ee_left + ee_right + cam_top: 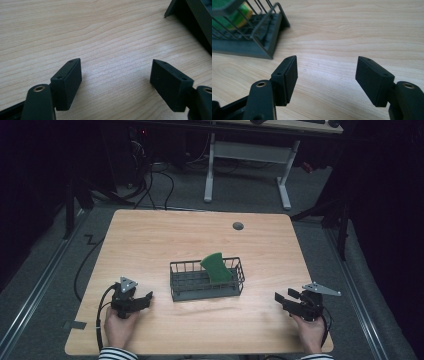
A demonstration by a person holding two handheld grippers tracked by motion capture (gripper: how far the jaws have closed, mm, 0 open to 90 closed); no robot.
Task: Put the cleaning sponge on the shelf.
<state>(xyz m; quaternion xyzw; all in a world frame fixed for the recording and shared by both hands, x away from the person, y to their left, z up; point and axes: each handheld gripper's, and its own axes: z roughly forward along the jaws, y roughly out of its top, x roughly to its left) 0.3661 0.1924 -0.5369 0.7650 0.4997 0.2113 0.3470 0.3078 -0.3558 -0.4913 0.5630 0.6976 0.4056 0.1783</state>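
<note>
A pale wood-grain tabletop (150,240) with a round grey cable grommet (238,226) stands on grey carpet (45,285) in a dim room; a white-legged desk (247,157) stands behind. At its middle, a dark wire basket (186,281) holds a green sponge (216,266), tilted. The left gripper (144,298) and right gripper (280,299) rest near the front edge, fingers released, grasping nothing.

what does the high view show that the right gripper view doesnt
High view: the whole wooden table, both hands with the left gripper and right gripper resting either side of the wire basket, a grey round plug near the table's far edge, and a desk frame on the floor beyond.

Right gripper view: its own two jaws up close, standing apart with nothing between them.

Both: the basket with the green sponge leaning inside, and the bare wood top.
</note>
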